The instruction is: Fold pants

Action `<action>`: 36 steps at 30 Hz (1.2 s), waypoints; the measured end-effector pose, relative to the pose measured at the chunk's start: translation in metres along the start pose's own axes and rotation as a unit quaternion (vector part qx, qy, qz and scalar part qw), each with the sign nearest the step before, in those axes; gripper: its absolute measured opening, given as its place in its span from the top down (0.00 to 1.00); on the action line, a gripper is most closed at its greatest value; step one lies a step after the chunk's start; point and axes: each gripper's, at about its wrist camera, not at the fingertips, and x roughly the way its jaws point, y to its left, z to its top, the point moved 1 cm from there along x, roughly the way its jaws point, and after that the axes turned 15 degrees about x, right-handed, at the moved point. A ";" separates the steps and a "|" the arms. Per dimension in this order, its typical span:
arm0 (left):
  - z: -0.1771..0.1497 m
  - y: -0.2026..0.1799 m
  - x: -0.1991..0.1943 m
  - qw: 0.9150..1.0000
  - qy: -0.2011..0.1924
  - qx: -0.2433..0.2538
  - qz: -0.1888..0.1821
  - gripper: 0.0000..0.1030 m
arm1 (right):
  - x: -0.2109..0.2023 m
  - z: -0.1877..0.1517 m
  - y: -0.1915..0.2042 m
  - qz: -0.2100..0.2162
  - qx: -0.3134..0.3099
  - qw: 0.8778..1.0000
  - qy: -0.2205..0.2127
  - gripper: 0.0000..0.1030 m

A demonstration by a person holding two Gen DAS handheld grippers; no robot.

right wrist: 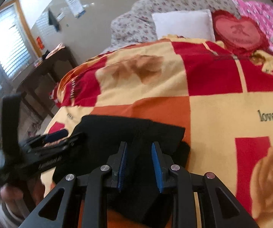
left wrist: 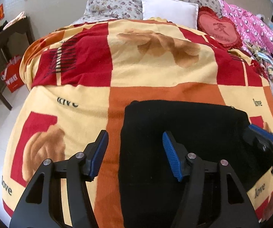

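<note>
The black pants point(left wrist: 184, 133) lie folded into a thick rectangle on the bed's patterned blanket point(left wrist: 155, 70). My left gripper point(left wrist: 134, 150) is open, its jaws wide apart, hovering over the pants' left edge. In the right wrist view the pants point(right wrist: 129, 129) lie just ahead. My right gripper point(right wrist: 139, 163) is open with a narrower gap, empty, over the pants' near right part. The right gripper shows at the left wrist view's right edge point(left wrist: 263, 138); the left gripper shows blurred at the left of the right wrist view point(right wrist: 47, 142).
A white pillow point(left wrist: 169, 9), a red heart cushion point(left wrist: 220, 30) and a floral quilt point(left wrist: 117, 1) lie at the head of the bed. Pink bedding point(left wrist: 259, 34) is piled on the right. A dark wooden table point(left wrist: 5, 43) and a red bag point(left wrist: 13, 74) stand left of the bed.
</note>
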 end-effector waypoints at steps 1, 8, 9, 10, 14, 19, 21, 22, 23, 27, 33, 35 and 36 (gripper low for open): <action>-0.001 0.000 -0.002 1.000 0.000 -0.001 -0.002 0.42 | -0.005 -0.005 0.003 -0.005 -0.010 1.000 0.000 0.76; -0.013 -0.005 -0.006 1.000 0.001 0.004 0.001 0.42 | -0.012 -0.040 -0.004 -0.030 -0.021 0.999 0.014 0.75; -0.013 -0.005 -0.006 1.000 0.001 0.003 0.000 0.42 | -0.011 -0.043 -0.007 -0.029 -0.017 0.999 0.014 0.75; -0.014 -0.006 -0.006 1.000 0.000 0.002 -0.001 0.42 | -0.012 -0.046 -0.011 -0.021 -0.008 1.000 0.009 0.75; -0.016 -0.005 -0.006 1.000 -0.002 0.001 0.004 0.38 | -0.015 -0.049 -0.015 -0.015 -0.001 1.000 0.004 0.75; -0.020 0.006 -0.009 0.999 0.007 -0.021 -0.046 0.38 | -0.029 -0.040 -0.022 -0.010 0.025 0.999 -0.021 0.66; -0.023 0.012 -0.009 0.997 0.010 -0.035 -0.062 0.37 | -0.032 -0.034 -0.031 0.001 0.054 0.998 -0.028 0.55; -0.025 0.013 -0.009 0.997 0.009 -0.040 -0.068 0.36 | -0.032 -0.032 -0.036 0.007 0.069 0.997 -0.028 0.55; -0.026 0.015 -0.009 0.996 0.008 -0.047 -0.076 0.36 | -0.030 -0.029 -0.041 0.012 0.082 0.996 -0.027 0.54; -0.029 0.020 -0.006 0.992 0.009 -0.070 -0.110 0.32 | -0.019 -0.024 -0.052 0.032 0.114 0.993 -0.011 0.52; -0.029 0.018 0.001 0.991 0.008 -0.070 -0.117 0.24 | 0.003 -0.023 -0.058 0.056 0.140 0.989 0.016 0.46; -0.028 0.017 0.004 0.990 0.009 -0.069 -0.122 0.23 | 0.008 -0.023 -0.059 0.061 0.143 0.988 0.021 0.43; -0.028 0.017 0.005 0.990 0.009 -0.069 -0.123 0.23 | 0.010 -0.022 -0.060 0.063 0.143 0.988 0.023 0.42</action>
